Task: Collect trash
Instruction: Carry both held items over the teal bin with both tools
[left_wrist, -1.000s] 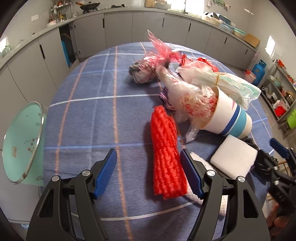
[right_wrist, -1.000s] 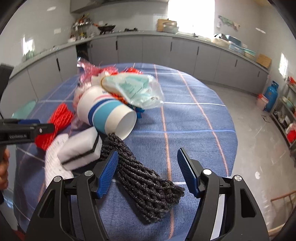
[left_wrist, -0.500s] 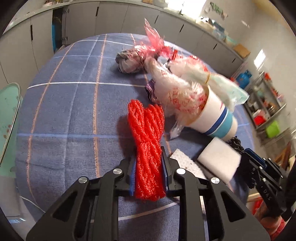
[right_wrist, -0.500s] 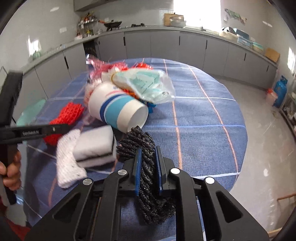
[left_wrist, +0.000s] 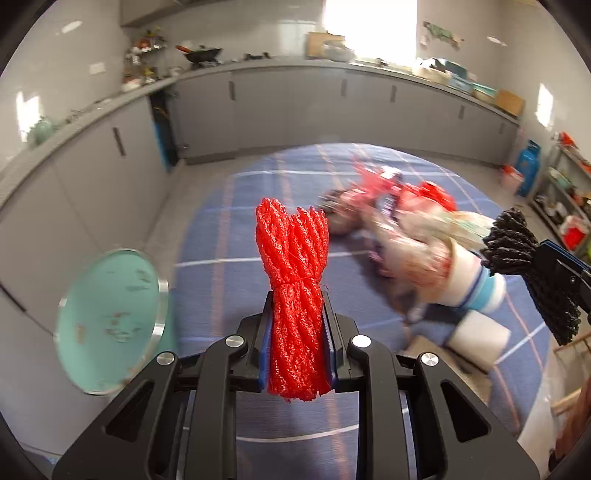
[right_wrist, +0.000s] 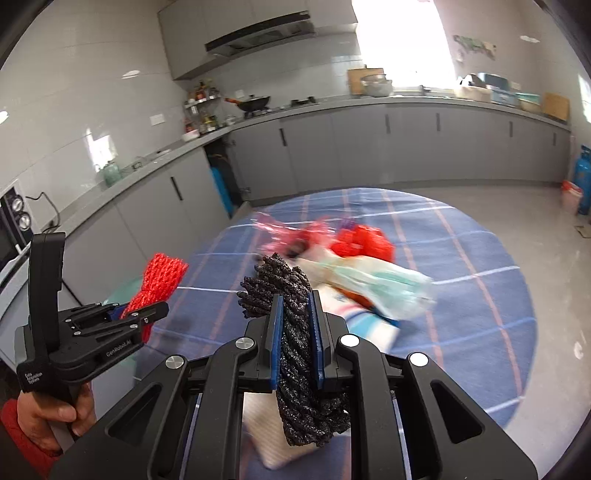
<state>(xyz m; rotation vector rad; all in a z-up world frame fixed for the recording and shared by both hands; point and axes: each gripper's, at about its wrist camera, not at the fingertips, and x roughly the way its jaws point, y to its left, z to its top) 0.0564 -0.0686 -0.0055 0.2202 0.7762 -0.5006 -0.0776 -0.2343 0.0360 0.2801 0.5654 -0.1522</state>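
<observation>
1. Left wrist view. My left gripper (left_wrist: 298, 347) is pinching the red mesh bundle (left_wrist: 293, 280), blue pads pressed flat on both its sides. The bundle stands upright in the grip and looks clear of the blue checked tablecloth (left_wrist: 221, 280). Taking that bundle as landmark: the teal pedal bin (left_wrist: 110, 325) sits to its left, off the table edge, lid facing me. To its right lies the remaining litter, blurred: a paper cup (left_wrist: 469, 284) with plastic bags stuffed around it, and a white sponge (left_wrist: 480, 338) nearer me.

2. Right wrist view. My right gripper (right_wrist: 295, 345) is clamped hard on the black mesh bundle (right_wrist: 295, 354), which sticks out above and below the pads. My left gripper (right_wrist: 142, 317) shows to the left of that bundle, carrying its red load, the hand (right_wrist: 55, 410) on its grip. The paper cup (right_wrist: 365, 325) lies just right of the black bundle.

3. Assessment. Both pickups appear complete; the step in hand is the carry to the bin. The next move calls for swinging each load over the bin, getting the lid open, then releasing. Cup, bags and sponge remain to be collected.
</observation>
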